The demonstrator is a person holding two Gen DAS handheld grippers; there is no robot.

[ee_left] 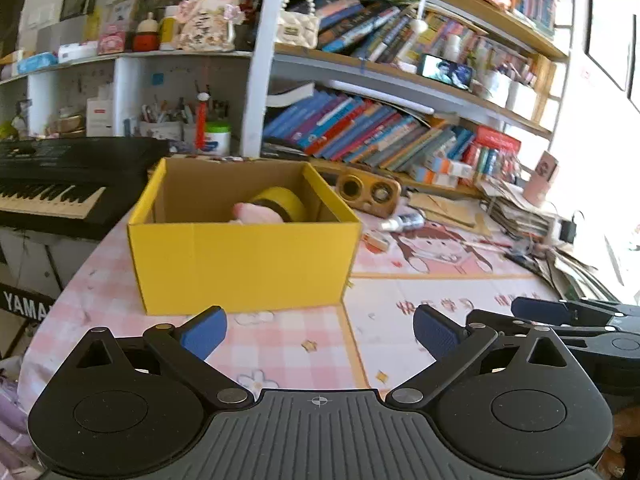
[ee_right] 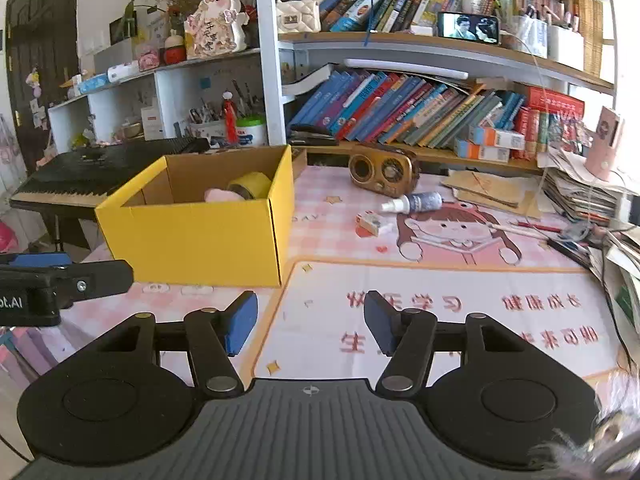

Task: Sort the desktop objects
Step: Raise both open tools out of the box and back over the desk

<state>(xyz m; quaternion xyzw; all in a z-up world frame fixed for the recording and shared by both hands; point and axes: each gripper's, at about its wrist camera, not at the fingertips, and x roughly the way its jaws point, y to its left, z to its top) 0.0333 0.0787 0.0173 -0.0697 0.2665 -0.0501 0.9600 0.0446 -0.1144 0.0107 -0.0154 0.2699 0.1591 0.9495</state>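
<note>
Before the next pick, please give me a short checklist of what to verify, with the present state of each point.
1. Left gripper empty, jaws apart: ok.
2. Right gripper empty, jaws apart: ok.
3. Yellow box upright and open on top: ok; a yellow tape roll and a pink item already lie inside.
4. Things left to sort on the mat: not ok; the spray bottle lies on its side, with a small eraser near it.
5. Free path from the right gripper to the spray bottle: ok, only bare mat in between.
6. Room left in the box: cannot tell, its floor is mostly hidden.
</note>
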